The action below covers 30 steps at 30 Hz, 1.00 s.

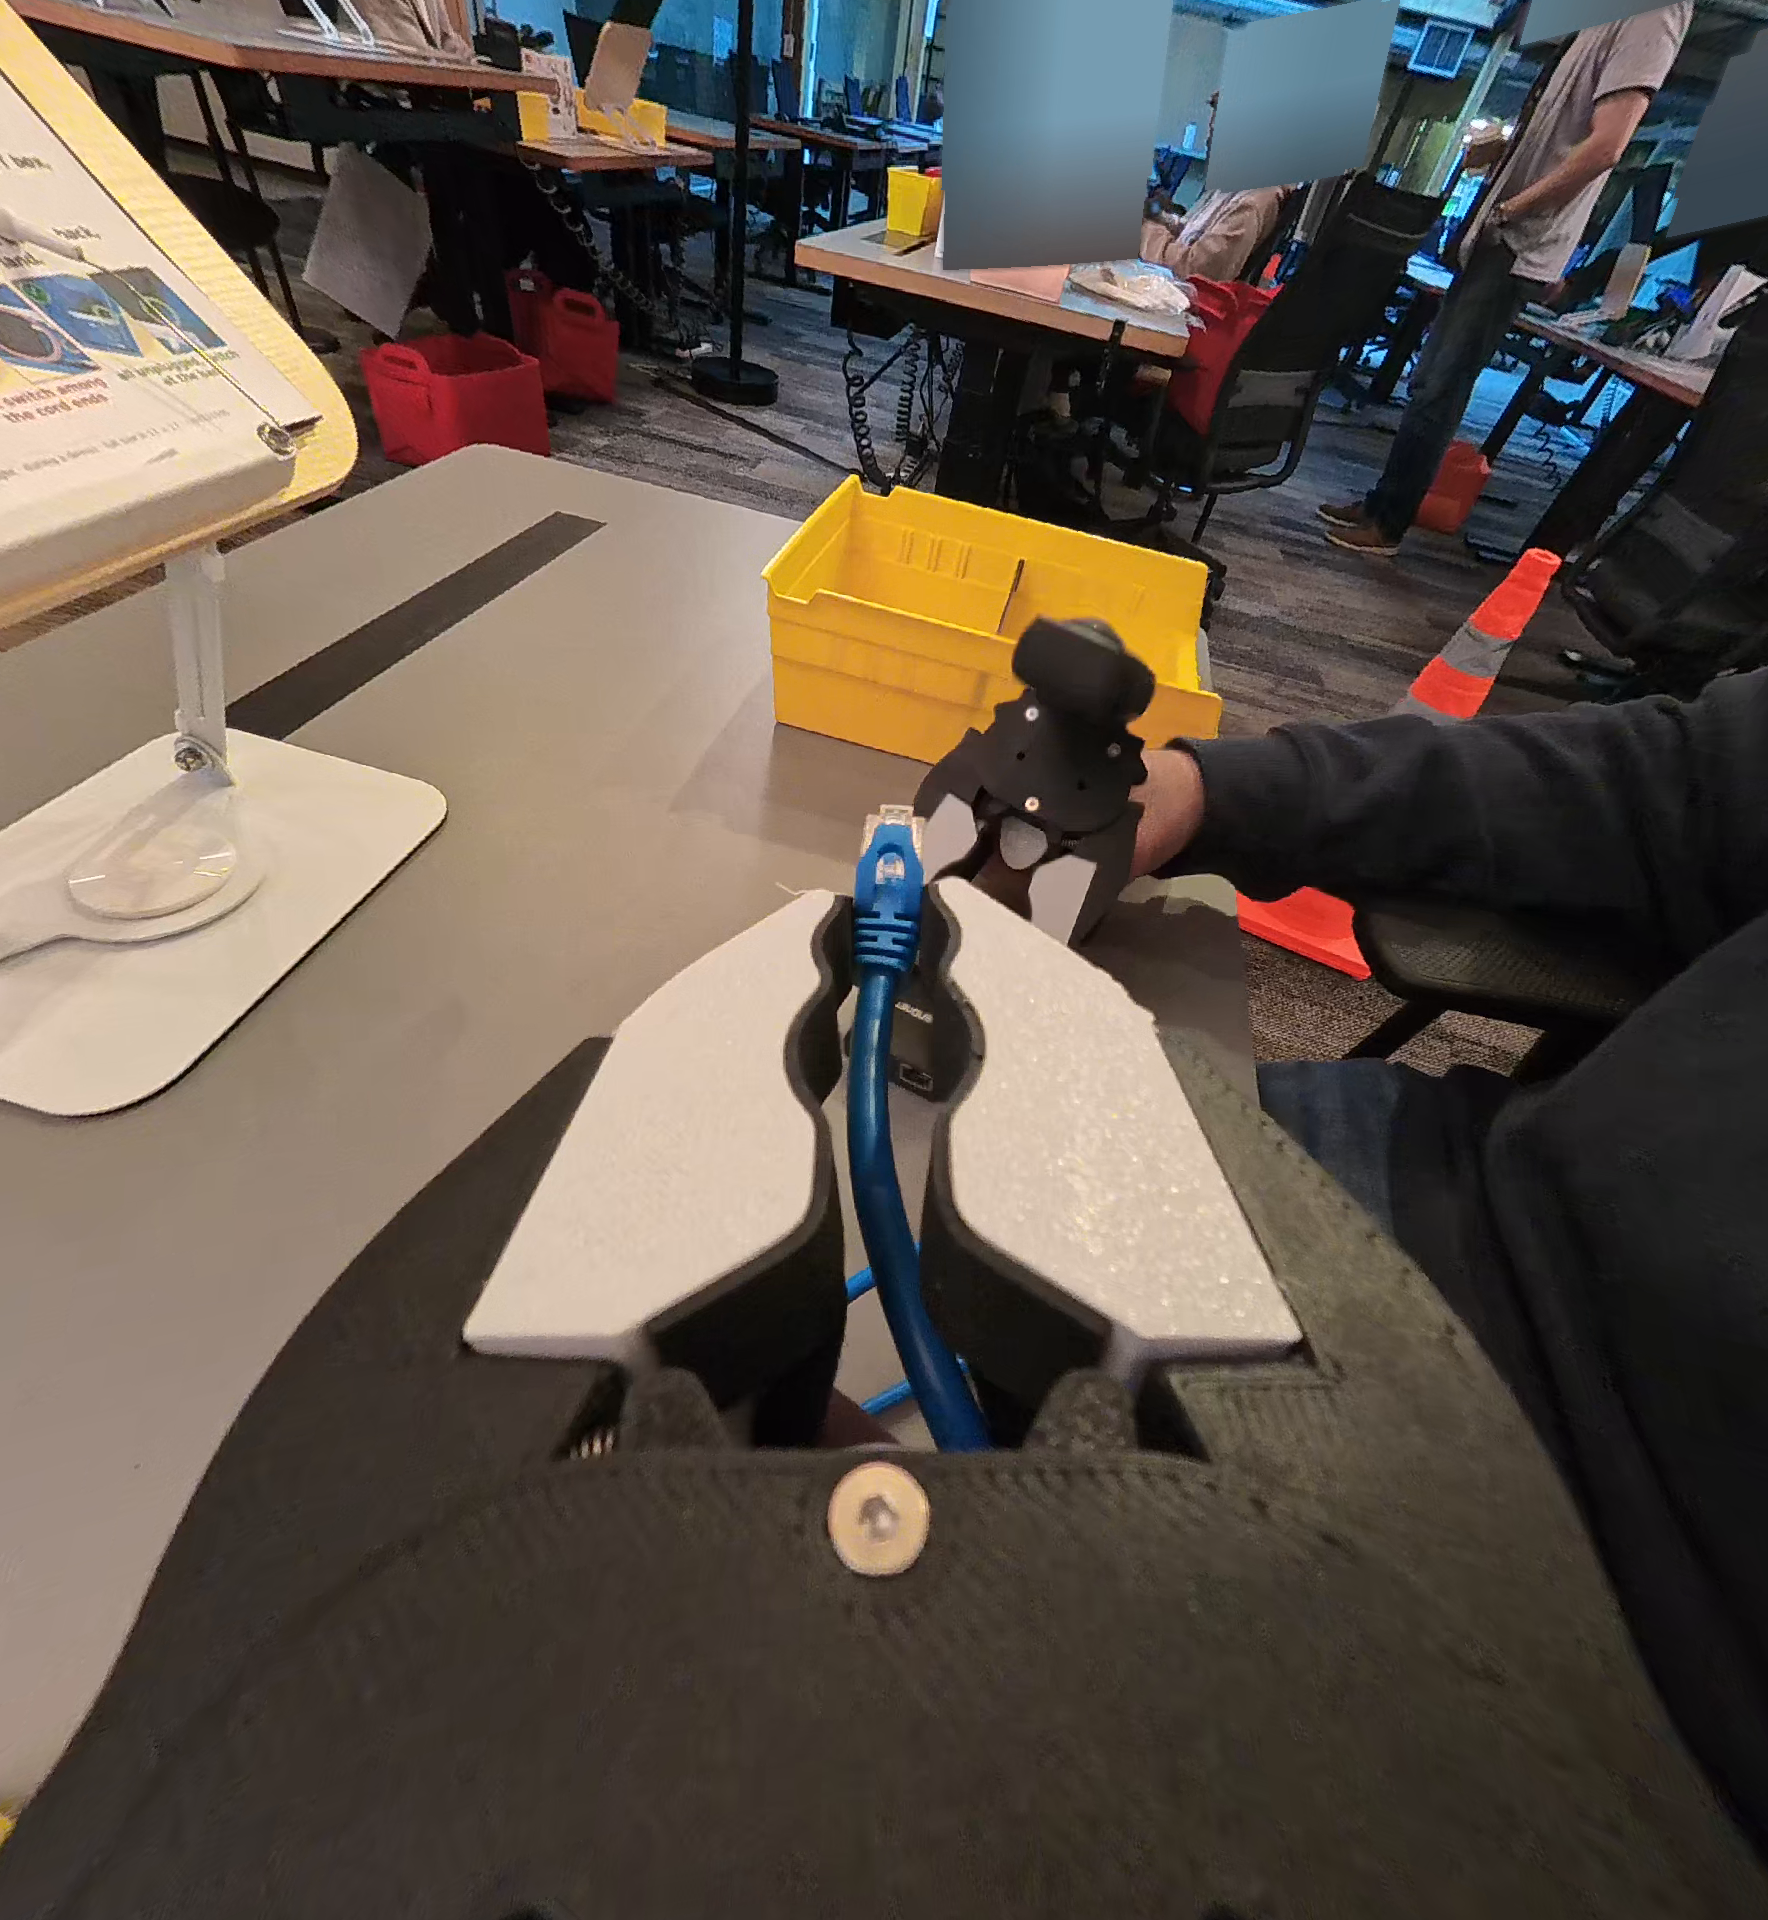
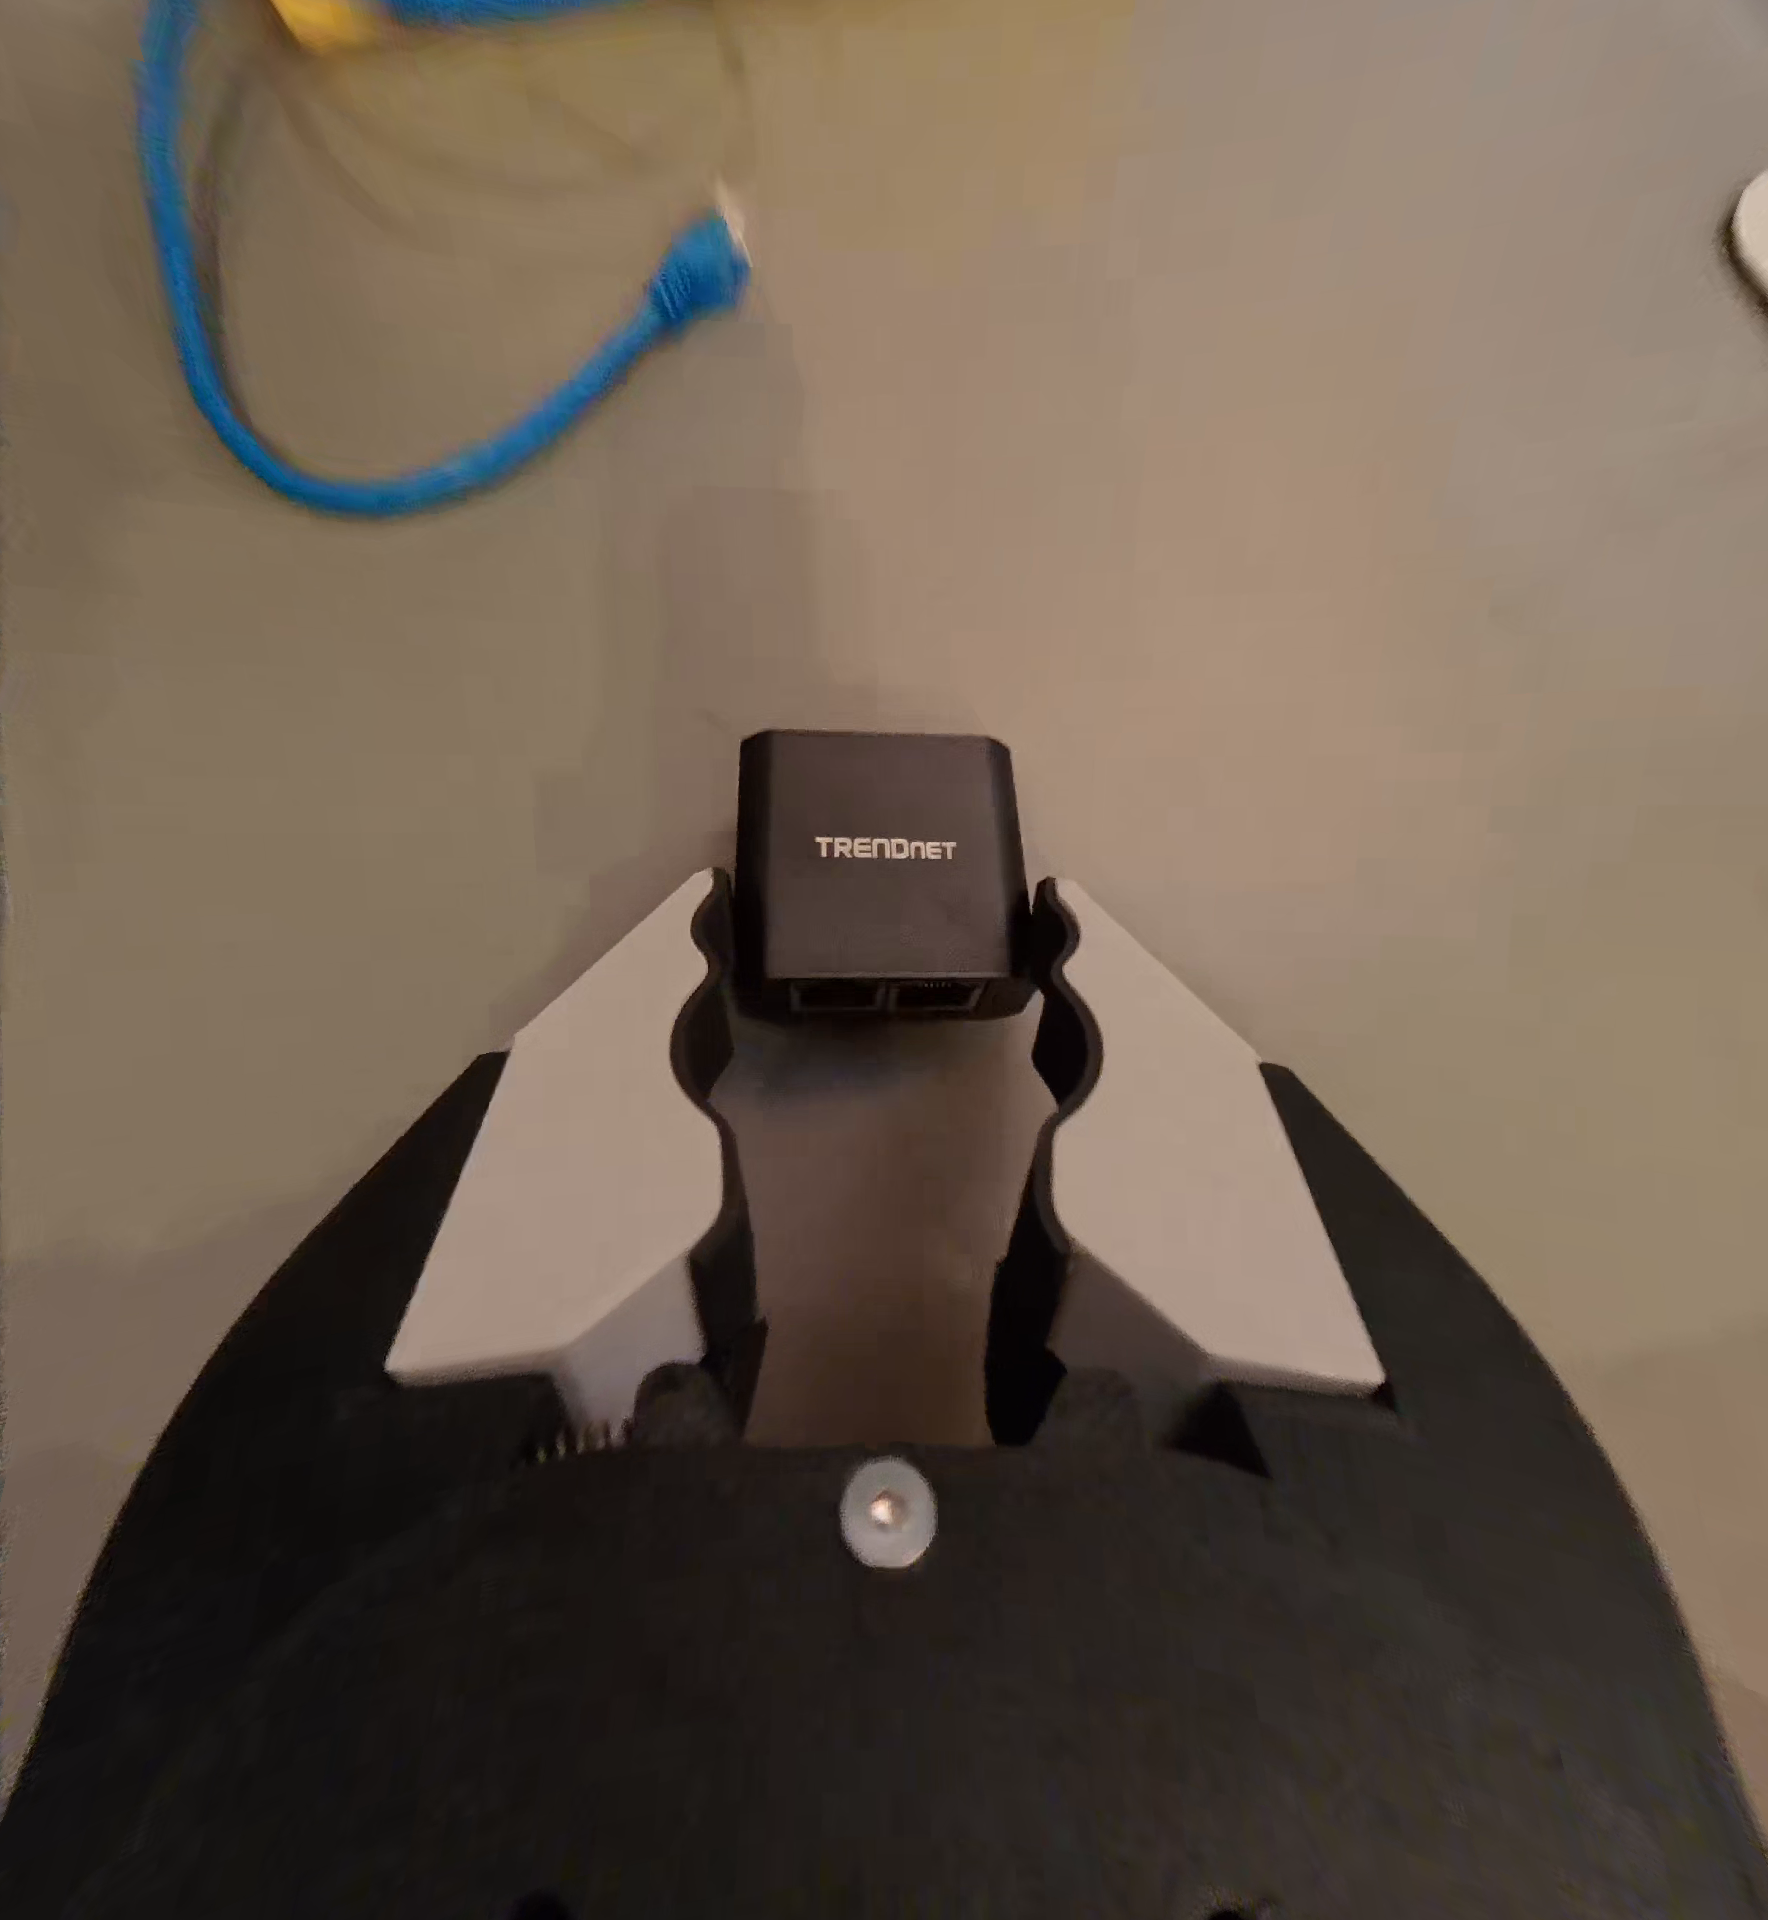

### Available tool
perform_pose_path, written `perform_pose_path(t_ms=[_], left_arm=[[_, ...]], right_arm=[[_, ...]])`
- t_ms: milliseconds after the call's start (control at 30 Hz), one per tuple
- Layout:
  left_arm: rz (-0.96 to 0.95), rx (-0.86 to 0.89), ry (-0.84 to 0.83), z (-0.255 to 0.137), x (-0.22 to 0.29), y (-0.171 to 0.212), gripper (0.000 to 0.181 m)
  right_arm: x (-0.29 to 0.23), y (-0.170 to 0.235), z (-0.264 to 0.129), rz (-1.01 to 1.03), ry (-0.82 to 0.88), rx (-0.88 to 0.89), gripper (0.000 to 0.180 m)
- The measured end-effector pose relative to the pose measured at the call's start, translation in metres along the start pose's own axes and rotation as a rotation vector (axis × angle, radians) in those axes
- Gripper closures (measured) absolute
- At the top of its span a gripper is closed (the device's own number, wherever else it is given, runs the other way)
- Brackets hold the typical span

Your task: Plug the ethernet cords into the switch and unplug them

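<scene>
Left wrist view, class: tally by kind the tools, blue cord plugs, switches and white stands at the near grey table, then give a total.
Tools: 2, the left tool and the right tool
Blue cord plug: 1
Switch: 1
White stand: 1
Total: 5

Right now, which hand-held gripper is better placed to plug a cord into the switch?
Left. The left hand-held gripper is shut on the blue cord just behind its plug. The right hand-held gripper grips the switch, ports empty, so it steadies.
</scene>
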<state>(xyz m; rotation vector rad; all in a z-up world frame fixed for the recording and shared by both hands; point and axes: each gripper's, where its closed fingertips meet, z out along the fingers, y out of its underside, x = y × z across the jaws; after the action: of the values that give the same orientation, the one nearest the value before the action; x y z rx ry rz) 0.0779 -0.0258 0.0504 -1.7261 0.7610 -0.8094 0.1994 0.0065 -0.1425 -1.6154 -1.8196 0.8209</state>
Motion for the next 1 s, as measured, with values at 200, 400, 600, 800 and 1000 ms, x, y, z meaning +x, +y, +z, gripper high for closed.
perform_pose_path(t_ms=[200, 400, 600, 800, 1000], left_arm=[[0.024, -0.014, -0.001, 0.0, 0.007, -0.007, 0.169], [0.017, -0.026, 0.013, 0.003, 0.013, -0.008, 0.169], [0.027, -0.048, 0.012, 0.007, 0.021, -0.011, 0.169], [0.017, -0.075, 0.021, 0.016, 0.024, -0.005, 0.169], [0.013, -0.093, 0.01, 0.02, 0.024, -0.001, 0.169]], right_arm=[[-0.016, -0.083, -0.053, 0.012, -0.168, 0.437, 0.123], [-0.007, -0.128, -0.093, -0.041, -0.205, 0.596, 0.123], [0.005, -0.138, -0.094, -0.098, -0.181, 0.465, 0.123], [0.003, -0.154, -0.086, -0.149, -0.225, 0.367, 0.123], [-0.001, -0.169, -0.084, -0.17, -0.266, 0.36, 0.123]])
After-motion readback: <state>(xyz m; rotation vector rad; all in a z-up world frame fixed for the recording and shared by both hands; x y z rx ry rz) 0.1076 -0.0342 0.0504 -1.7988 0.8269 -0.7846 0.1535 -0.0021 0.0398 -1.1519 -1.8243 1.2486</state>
